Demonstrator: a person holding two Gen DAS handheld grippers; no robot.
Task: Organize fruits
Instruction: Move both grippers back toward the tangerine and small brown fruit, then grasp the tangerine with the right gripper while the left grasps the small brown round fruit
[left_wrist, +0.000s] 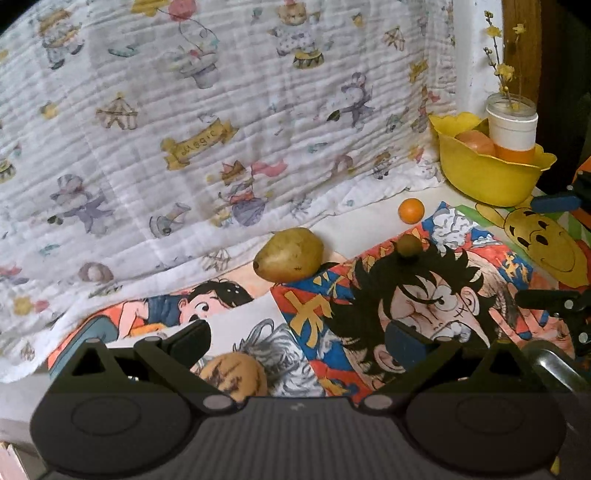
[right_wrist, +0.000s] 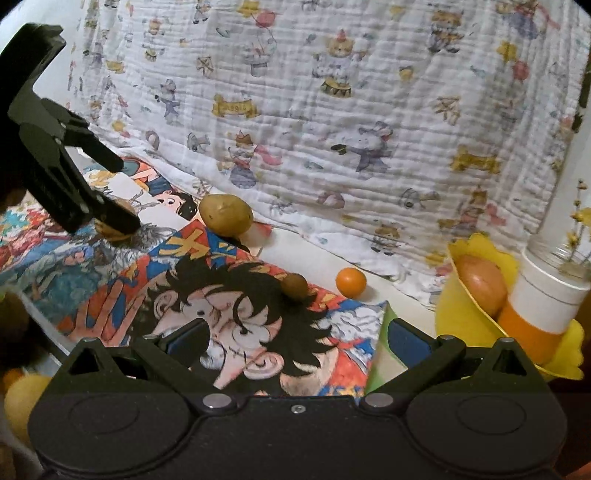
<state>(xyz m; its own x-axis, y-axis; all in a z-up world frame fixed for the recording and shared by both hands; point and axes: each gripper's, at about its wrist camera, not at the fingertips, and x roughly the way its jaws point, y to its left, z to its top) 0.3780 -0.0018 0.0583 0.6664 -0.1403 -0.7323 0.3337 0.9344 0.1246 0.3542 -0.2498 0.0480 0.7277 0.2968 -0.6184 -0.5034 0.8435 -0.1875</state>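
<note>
A yellow-green pear (left_wrist: 289, 254) (right_wrist: 226, 215) lies on the cartoon-print cloth by the white blanket. A small orange (left_wrist: 411, 211) (right_wrist: 351, 282) and a small brown round fruit (left_wrist: 408, 246) (right_wrist: 295, 286) lie further right. A tan fruit with dark marks (left_wrist: 236, 373) (right_wrist: 114, 230) lies low between the fingers of my left gripper (left_wrist: 299, 341), which is open around it, not closed. A yellow bowl (left_wrist: 487, 173) (right_wrist: 465, 325) holds an orange-pink fruit (left_wrist: 476, 142) (right_wrist: 482, 282). My right gripper (right_wrist: 297, 341) is open and empty above the cloth.
A white and orange jar (left_wrist: 513, 127) (right_wrist: 546, 306) with dried yellow flowers stands in the bowl. A white printed blanket (left_wrist: 184, 129) (right_wrist: 351, 110) rises behind. The left gripper (right_wrist: 107, 192) shows at the left of the right wrist view. A yellow object (right_wrist: 22, 398) sits at lower left.
</note>
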